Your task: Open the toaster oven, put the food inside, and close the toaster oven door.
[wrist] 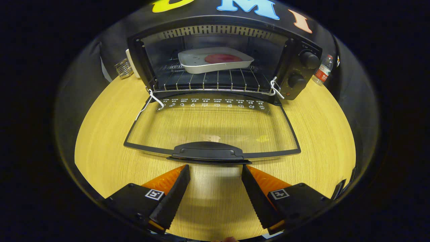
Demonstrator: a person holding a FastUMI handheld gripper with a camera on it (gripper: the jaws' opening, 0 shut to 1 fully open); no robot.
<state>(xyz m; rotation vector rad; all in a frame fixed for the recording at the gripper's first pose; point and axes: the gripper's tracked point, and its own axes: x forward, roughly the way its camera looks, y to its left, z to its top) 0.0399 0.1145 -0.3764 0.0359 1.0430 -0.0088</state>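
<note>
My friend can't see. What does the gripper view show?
A black toaster oven stands open on a wooden table, with a white dish of red food on its wire rack. Its glass door lies flat, handle just ahead of the open black-and-orange tool.

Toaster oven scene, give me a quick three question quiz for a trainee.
1. True or false: the toaster oven door is closed.
2. Where is the white dish holding the food? A) on the wooden table B) on the rack inside C) between the fingers
3. What lies just ahead of the open gripper?

Key: 1 false, it lies folded down open. 2 B. 3 the door handle.
</note>
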